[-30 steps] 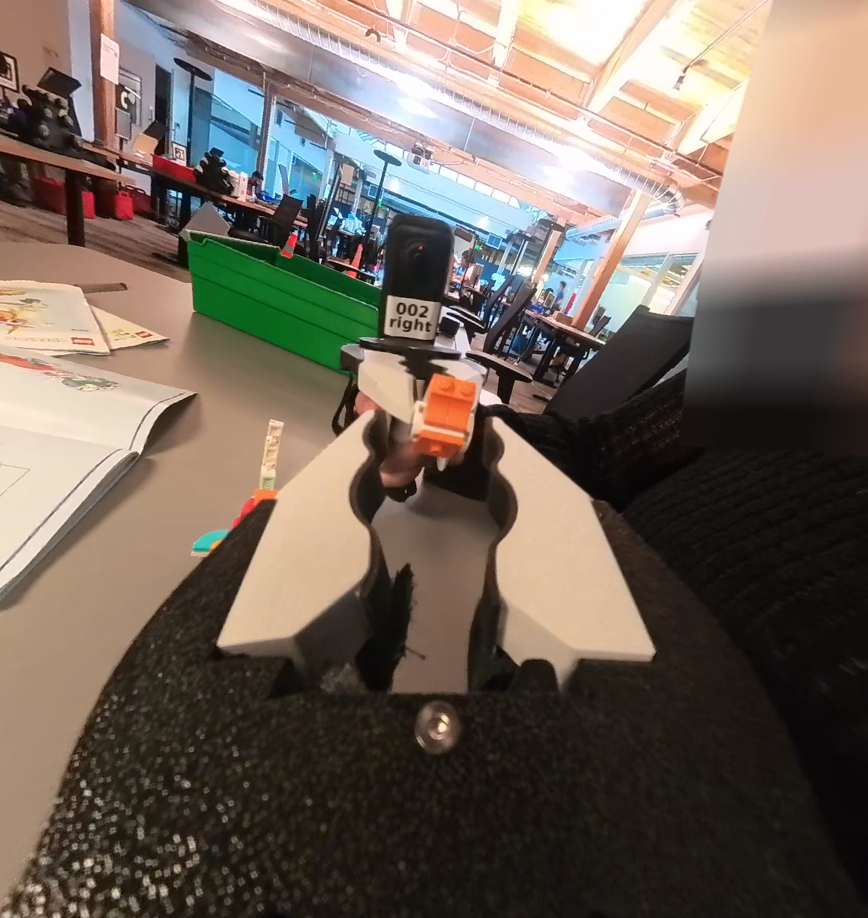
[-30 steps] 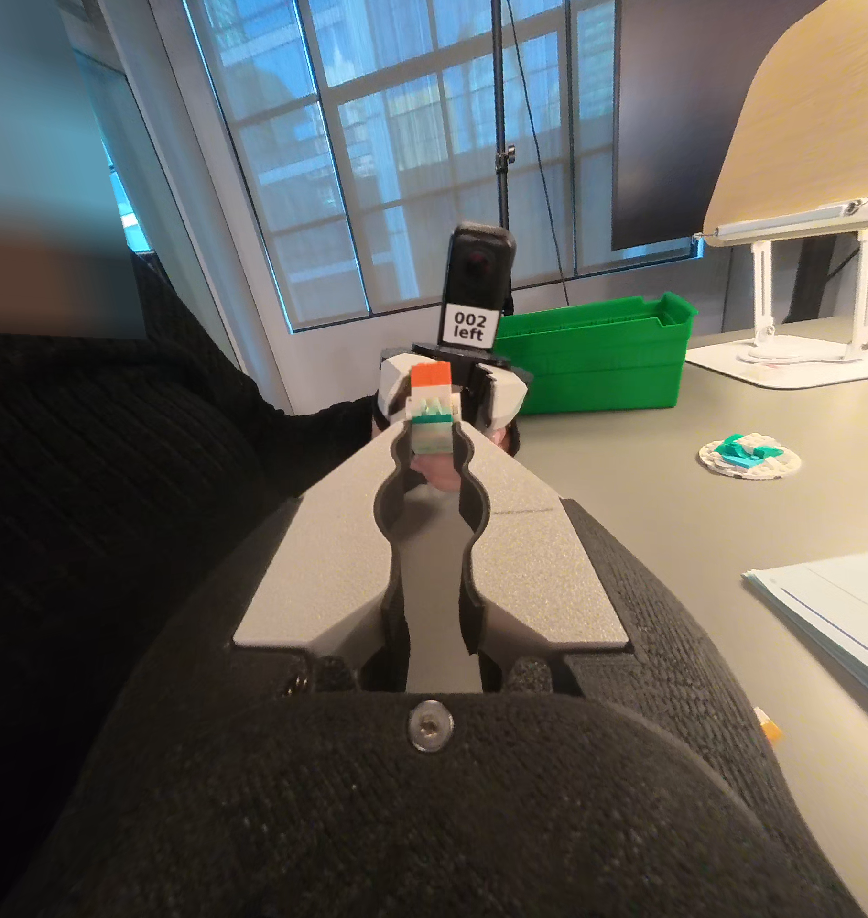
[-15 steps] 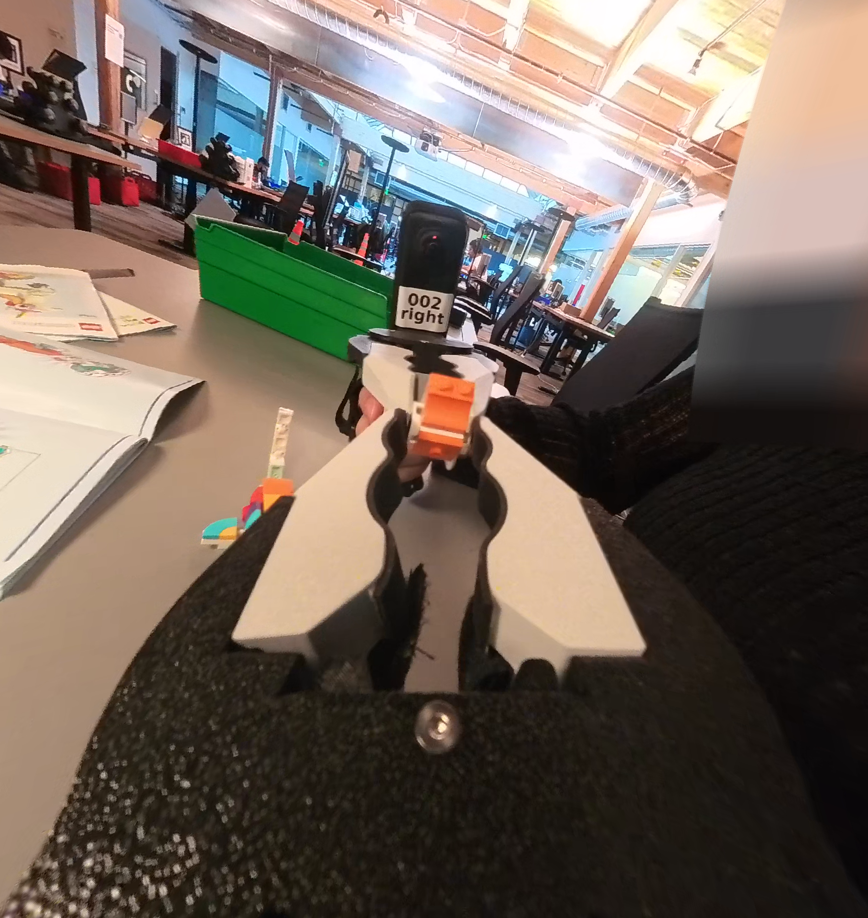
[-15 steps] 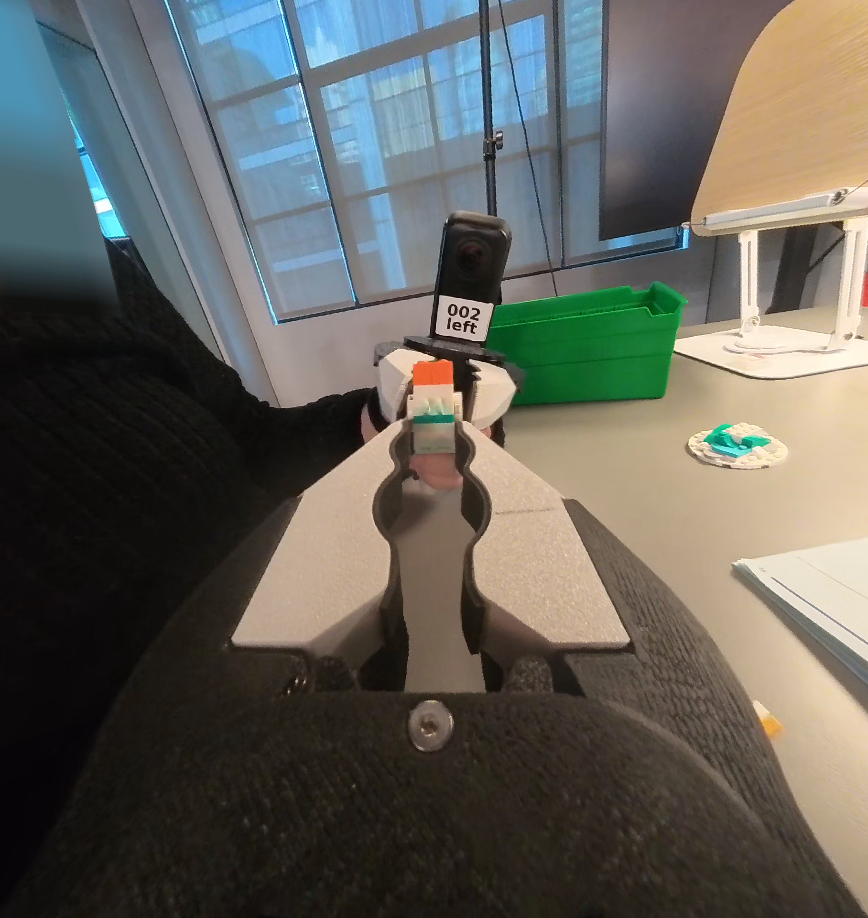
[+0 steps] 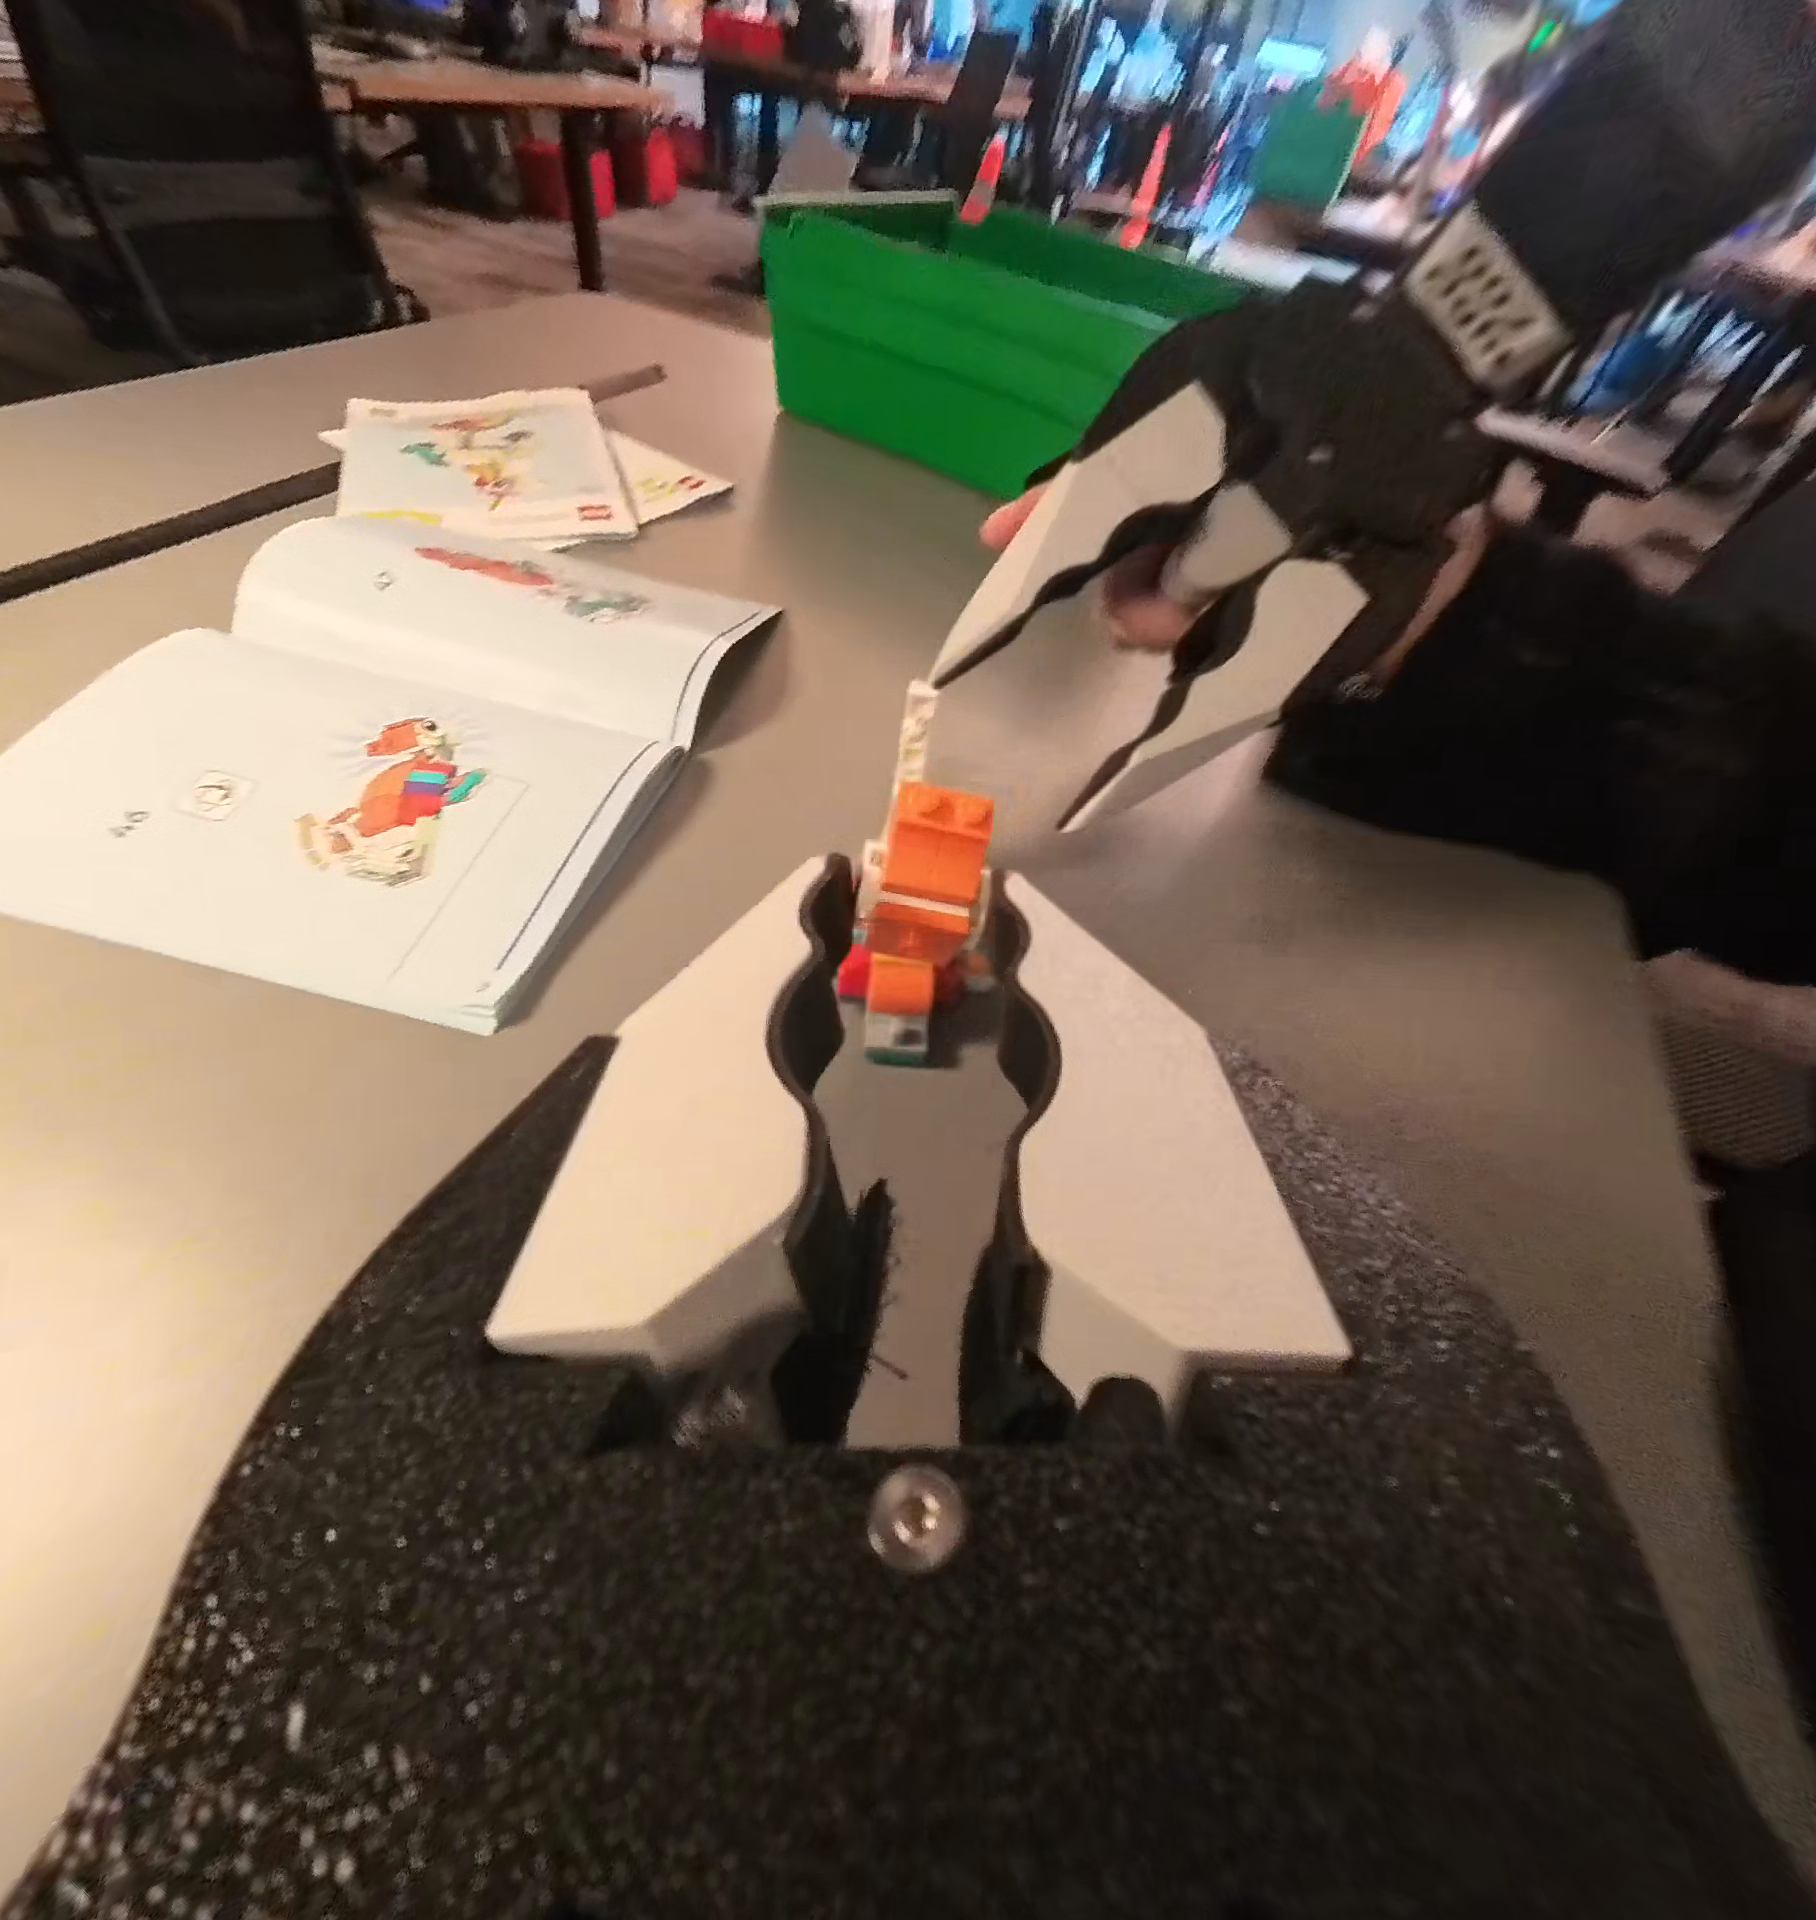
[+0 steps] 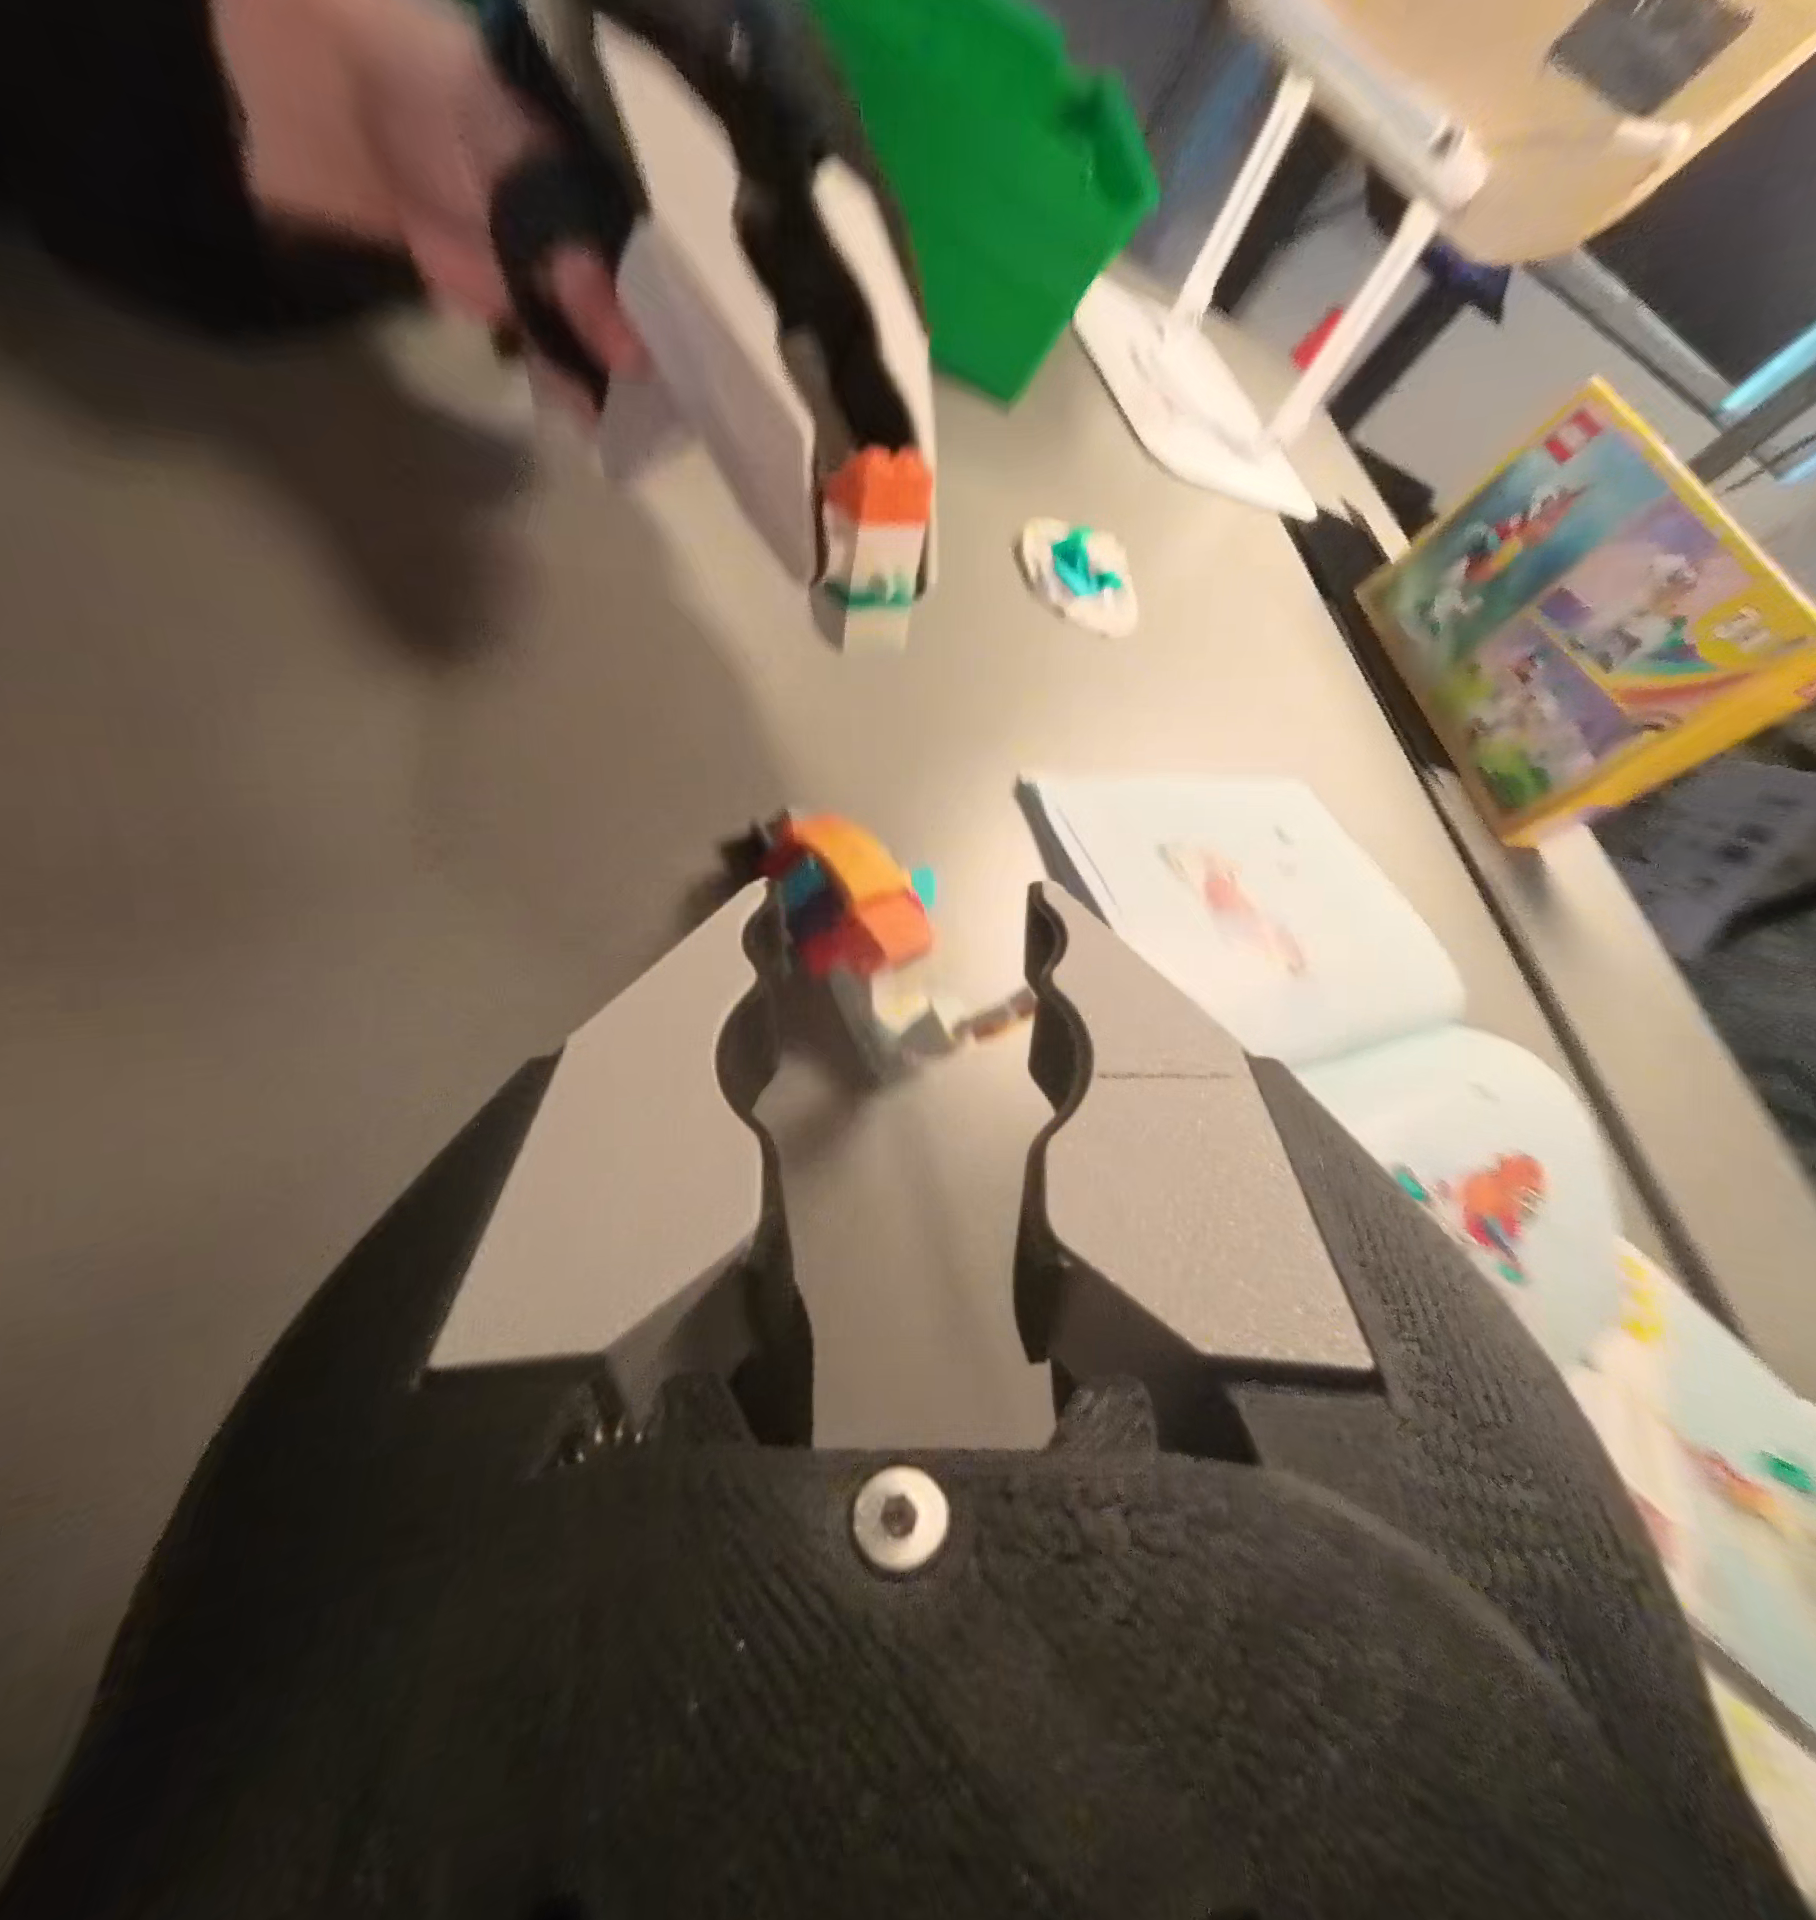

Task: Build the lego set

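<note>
My left gripper [image 5: 919, 875] is shut on a small orange, white and green brick stack [image 5: 933, 836], held above the grey table [image 5: 208, 1195]. In the right wrist view that stack [image 6: 876, 540] hangs in the left gripper [image 6: 873, 613] over the table. My right gripper [image 6: 893, 914] is open and empty, its jaws low on either side of a partly built orange, red and teal model [image 6: 847, 914] on the table. In the left wrist view the right gripper [image 5: 1003, 748] points down beside the model's tall white piece [image 5: 919, 727].
An open instruction booklet [image 5: 364, 769] and loose leaflets [image 5: 488, 468] lie to the left. A green bin [image 5: 945, 353] stands behind. A round white plate with teal pieces [image 6: 1075, 571], a yellow set box [image 6: 1600, 613] and a white stand [image 6: 1226, 416] sit further off. About 7 cm separates my left fingertips from my right.
Both grippers have come down from facing each other in the air to over the table. My right gripper has let go of the brick stack and opened. My left still holds it.
</note>
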Demonstrator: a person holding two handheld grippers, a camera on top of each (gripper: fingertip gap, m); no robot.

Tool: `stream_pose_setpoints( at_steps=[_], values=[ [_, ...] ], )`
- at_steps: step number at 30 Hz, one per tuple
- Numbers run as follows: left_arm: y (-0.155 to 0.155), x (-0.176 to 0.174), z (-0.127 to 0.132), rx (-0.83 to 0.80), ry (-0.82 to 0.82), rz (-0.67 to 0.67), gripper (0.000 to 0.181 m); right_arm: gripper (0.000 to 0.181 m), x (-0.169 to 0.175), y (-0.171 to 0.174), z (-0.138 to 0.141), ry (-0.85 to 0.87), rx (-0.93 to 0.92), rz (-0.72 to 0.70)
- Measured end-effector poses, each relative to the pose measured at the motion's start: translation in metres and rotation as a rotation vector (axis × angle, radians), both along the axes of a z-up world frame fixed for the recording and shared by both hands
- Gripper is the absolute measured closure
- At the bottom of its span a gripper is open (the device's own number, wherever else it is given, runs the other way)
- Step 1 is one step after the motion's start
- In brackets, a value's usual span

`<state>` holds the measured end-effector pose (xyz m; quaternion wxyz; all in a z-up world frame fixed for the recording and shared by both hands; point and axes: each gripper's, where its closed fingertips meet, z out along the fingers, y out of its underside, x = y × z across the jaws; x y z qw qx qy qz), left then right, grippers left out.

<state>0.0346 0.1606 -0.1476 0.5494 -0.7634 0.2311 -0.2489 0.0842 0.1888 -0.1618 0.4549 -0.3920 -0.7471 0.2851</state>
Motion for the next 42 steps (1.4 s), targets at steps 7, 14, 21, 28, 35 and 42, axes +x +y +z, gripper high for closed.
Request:
stream_pose_setpoints(
  at_steps=[7,14,21,28,35,42],
  values=[
    [0.004,0.001,-0.01,0.027,0.158,-0.08,0.158,0.134,-0.009,-0.009,-0.018,-0.129,0.035,0.07],
    [0.005,-0.011,-0.016,0.059,0.195,-0.08,0.158,0.132,-0.022,-0.006,-0.031,-0.476,0.071,0.217],
    [-0.001,-0.018,-0.028,0.048,0.235,-0.092,0.158,0.131,-0.019,0.005,-0.042,-0.699,0.067,0.334],
    [-0.005,-0.013,-0.029,0.035,0.182,-0.151,0.158,0.148,-0.022,-0.004,-0.048,-0.753,-0.004,0.401],
    [-0.004,-0.015,-0.036,-0.011,0.214,-0.133,0.158,0.147,-0.024,-0.006,-0.051,-0.719,-0.052,0.352],
    [0.001,-0.004,-0.043,-0.112,0.203,-0.137,0.158,0.148,-0.026,-0.008,-0.051,-0.669,-0.115,0.302]
  ],
)
